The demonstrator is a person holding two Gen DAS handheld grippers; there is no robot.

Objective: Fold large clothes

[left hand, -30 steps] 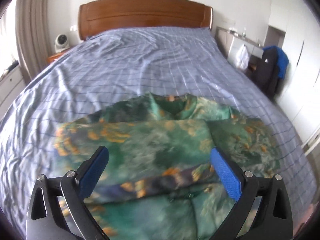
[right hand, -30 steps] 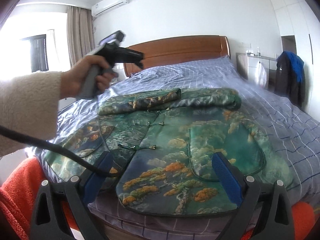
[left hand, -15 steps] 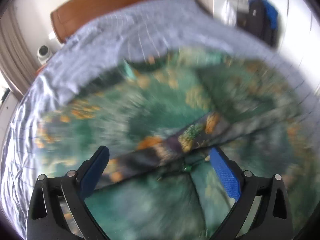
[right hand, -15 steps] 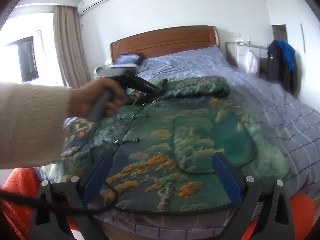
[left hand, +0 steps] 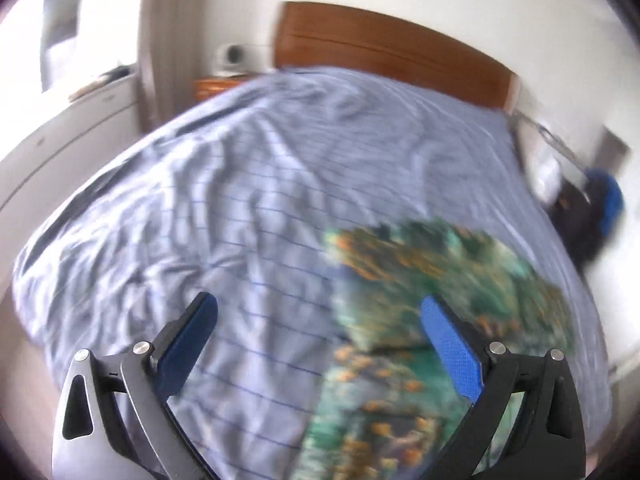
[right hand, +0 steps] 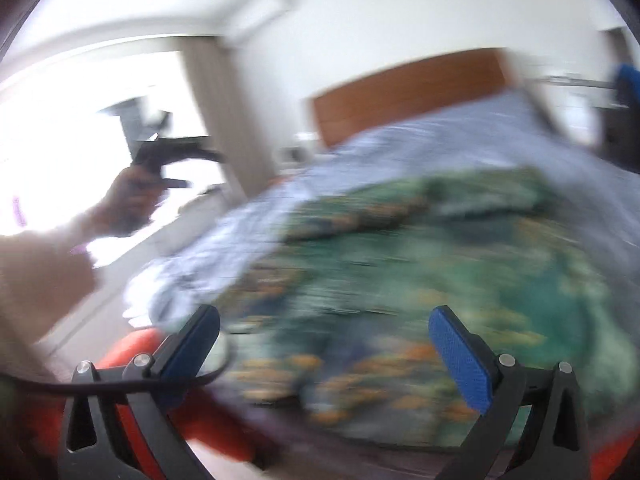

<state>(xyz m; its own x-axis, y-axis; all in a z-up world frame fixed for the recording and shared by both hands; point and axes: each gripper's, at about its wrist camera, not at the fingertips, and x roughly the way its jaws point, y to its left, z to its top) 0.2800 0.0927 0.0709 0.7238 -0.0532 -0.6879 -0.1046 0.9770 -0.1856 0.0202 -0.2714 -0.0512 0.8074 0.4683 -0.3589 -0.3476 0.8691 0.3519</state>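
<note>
Swung left off the jacket [left hand: 440, 320], the left gripper [left hand: 320, 332] hangs released over the bedsheet [left hand: 240, 200] — the right gripper [right hand: 324, 340] is released too, facing the jacket.

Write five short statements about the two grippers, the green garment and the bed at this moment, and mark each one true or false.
1. The left gripper is open with nothing between its fingers. True.
2. The right gripper is clamped on the garment. False: its jaws stand wide apart and hold nothing.
3. The green patterned garment lies on the blue checked bedsheet. True.
4. In the left wrist view the garment fills the left half of the picture. False: it sits at the lower right, with bare sheet to the left.
5. The headboard is white metal. False: it is brown wood.
</note>
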